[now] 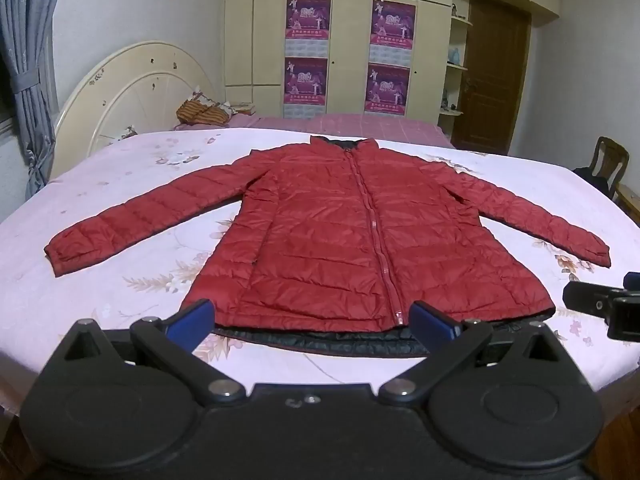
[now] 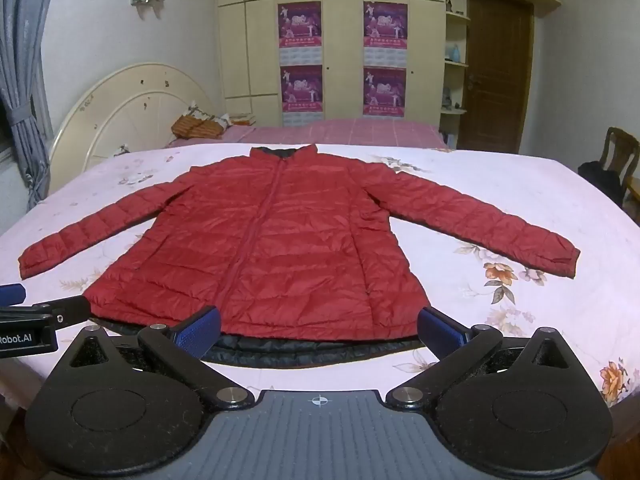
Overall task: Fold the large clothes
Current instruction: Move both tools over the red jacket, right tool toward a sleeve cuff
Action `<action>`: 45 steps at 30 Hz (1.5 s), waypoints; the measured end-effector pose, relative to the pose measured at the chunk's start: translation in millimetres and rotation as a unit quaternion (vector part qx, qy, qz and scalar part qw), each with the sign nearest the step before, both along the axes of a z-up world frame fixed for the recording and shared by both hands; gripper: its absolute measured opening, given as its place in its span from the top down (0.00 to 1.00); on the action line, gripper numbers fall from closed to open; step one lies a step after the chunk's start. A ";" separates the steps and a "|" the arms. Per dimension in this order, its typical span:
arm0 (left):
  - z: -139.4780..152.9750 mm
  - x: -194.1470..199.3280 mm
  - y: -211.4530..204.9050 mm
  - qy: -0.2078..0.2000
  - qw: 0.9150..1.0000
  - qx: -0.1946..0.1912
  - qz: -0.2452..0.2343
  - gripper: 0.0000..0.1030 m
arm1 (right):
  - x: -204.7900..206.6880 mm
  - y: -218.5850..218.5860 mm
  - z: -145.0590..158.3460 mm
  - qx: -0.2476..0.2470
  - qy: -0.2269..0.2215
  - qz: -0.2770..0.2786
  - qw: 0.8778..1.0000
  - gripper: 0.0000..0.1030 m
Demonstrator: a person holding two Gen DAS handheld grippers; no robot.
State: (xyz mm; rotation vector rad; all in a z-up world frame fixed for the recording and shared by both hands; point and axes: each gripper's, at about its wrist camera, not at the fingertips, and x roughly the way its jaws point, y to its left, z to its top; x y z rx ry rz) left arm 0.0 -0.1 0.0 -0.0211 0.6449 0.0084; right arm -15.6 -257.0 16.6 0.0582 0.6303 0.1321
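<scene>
I see a red quilted puffer jacket (image 1: 352,232) lying flat and zipped on the pink floral bedsheet (image 1: 120,184), collar at the far side, both sleeves spread left and right, its dark lining showing along the near hem. My left gripper (image 1: 312,316) hangs just over the hem, jaws spread fully wide, holding nothing. My right gripper (image 2: 318,324) hangs beside it, equally wide and empty.

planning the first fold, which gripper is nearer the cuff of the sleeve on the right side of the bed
Right. The right gripper hovers open near the jacket's hem, nearer that cuff; the left gripper sits open further left, nearer the zipper.
</scene>
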 end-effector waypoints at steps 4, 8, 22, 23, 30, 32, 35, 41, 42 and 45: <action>0.0 0.0 -0.1 -0.004 1.000 0.000 0.000 0.00 | -0.8 0.8 1.2 0.000 -0.001 0.000 1.000 0.00; 0.2 -0.4 0.2 -0.006 1.000 -0.001 0.001 0.00 | -0.5 0.4 1.3 -0.001 0.000 0.000 1.000 0.00; 1.0 31.4 -4.1 -0.015 1.000 -0.013 -0.006 0.00 | 25.7 -13.9 -2.1 -0.003 -0.004 -0.038 0.999 0.00; 1.0 38.4 -2.5 -0.015 1.000 -0.016 -0.007 0.00 | 29.6 -15.6 -1.8 -0.003 -0.004 -0.042 0.999 0.00; 0.5 79.2 -4.2 -0.016 1.000 -0.013 -0.019 0.00 | 60.1 -24.3 -3.8 0.000 -0.009 -0.073 0.997 0.00; -1.6 92.4 -6.7 -0.015 1.000 -0.001 -0.023 0.00 | 73.7 -27.1 -6.1 0.002 -0.007 -0.084 0.996 0.00; -5.8 114.2 -6.0 -0.014 0.999 -0.001 -0.031 0.00 | 93.7 -34.4 -10.3 0.011 -0.004 -0.099 0.995 0.00; -15.6 161.9 -2.3 -0.001 0.999 -0.002 -0.047 0.00 | 142.3 -52.0 -17.8 0.016 0.003 -0.143 0.990 0.00; -16.7 169.3 -1.7 0.000 0.999 -0.002 -0.050 0.00 | 149.1 -54.4 -19.2 0.014 0.003 -0.149 0.989 0.00; -21.3 188.3 -0.6 0.004 0.998 -0.015 -0.066 0.00 | 162.9 -59.5 -22.7 -0.001 0.003 -0.171 0.985 0.00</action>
